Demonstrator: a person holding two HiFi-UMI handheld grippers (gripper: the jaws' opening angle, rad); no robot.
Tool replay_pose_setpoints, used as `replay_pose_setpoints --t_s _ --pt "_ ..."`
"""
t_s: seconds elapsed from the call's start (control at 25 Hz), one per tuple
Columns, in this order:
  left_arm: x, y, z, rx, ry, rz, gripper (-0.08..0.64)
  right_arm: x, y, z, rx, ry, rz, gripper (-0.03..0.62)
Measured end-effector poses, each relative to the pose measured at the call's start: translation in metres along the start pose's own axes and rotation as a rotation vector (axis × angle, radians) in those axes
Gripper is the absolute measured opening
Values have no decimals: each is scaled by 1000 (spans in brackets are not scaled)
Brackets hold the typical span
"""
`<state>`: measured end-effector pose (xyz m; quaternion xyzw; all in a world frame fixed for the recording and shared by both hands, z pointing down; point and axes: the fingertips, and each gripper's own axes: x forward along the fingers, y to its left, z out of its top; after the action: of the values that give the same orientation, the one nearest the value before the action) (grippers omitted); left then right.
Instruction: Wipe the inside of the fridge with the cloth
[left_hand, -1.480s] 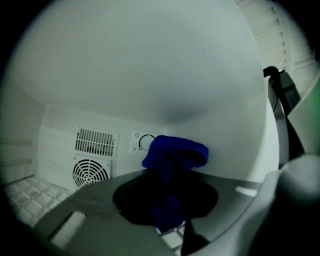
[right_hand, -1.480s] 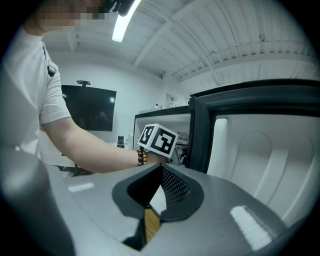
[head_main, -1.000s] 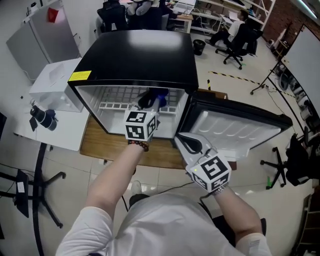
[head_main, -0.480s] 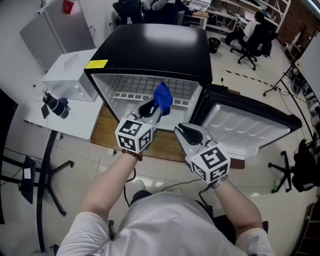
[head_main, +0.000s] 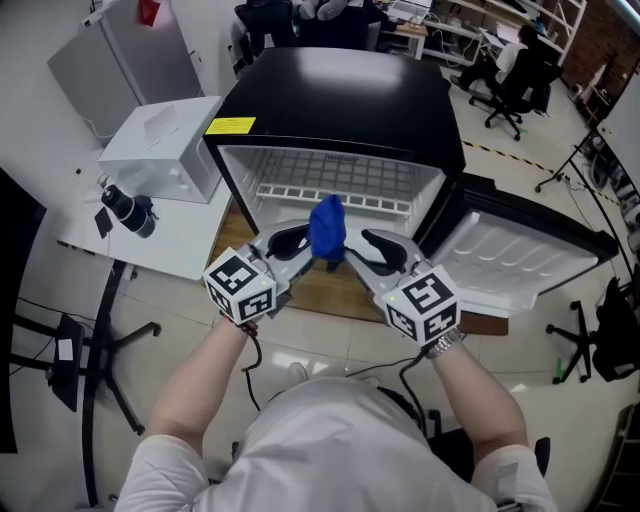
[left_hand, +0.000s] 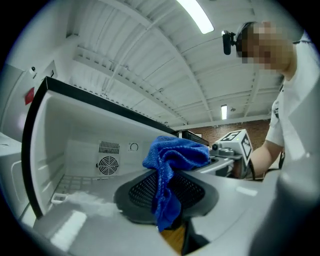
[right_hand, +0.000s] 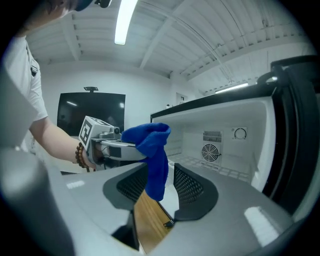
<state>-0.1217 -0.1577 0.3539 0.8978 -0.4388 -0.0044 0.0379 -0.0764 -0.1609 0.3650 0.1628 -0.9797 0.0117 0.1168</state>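
The black fridge (head_main: 340, 90) stands open, its white inside (head_main: 330, 180) bare, its door (head_main: 510, 260) swung out to the right. In front of the opening my left gripper (head_main: 308, 246) is shut on the blue cloth (head_main: 327, 228), which bunches above its jaws and hangs down between them (left_hand: 167, 197); those jaws are opening slightly. My right gripper (head_main: 348, 256) faces it from the right. Its jaws are opening wide, and the cloth's hanging end (right_hand: 156, 175) dangles between them, touching neither pad. In the right gripper view the left gripper (right_hand: 131, 149) holds the cloth by its top.
The fridge sits on a wooden board (head_main: 320, 288). At the left a white table carries a white box (head_main: 160, 150) and a black device (head_main: 125, 210). A stand's legs (head_main: 95, 345) spread over the floor on the left. Office chairs and people are at the far back.
The left gripper drew the cloth out of the fridge toward me. The right gripper rose to meet it, and its jaws went from shut to open around the cloth's hanging end.
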Motion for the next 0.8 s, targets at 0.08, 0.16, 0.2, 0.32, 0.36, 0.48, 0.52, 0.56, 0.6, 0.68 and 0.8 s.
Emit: replay_pose_setpoints --t_s 0.08,0.16,0.2,0.32,0.36,0.48,0.52,0.56,0.6,0.68,0.8 --pt "-16 1 1 -8 5 -58 95 14 9 3 -12 3 42 170" --pt "-31 3 1 -15 16 -106 97 27 21 5 -18 6 96 172" --pt "-38 5 1 -20 21 -128 97 34 28 5 -19 6 125 173" --pt "-57 6 1 -31 32 -205 97 49 48 9 -25 4 217 179" --pt "-62 6 0 -35 38 -230 97 53 55 10 -28 6 249 181" --pt "-77 7 -3 -57 65 -280 98 64 74 10 -44 21 337 181" --pt "-81 8 -5 -64 72 -295 98 67 79 10 -45 24 362 181" --pt "-85 9 -6 -71 79 -311 98 71 84 11 -43 25 386 181" --pt "-89 9 -8 -77 86 -327 98 74 89 11 -39 26 411 181" --pt "-97 9 -12 -91 103 -363 98 79 101 10 -34 30 458 181" --pt "-107 8 -17 -113 126 -410 100 85 115 7 -33 38 508 181"
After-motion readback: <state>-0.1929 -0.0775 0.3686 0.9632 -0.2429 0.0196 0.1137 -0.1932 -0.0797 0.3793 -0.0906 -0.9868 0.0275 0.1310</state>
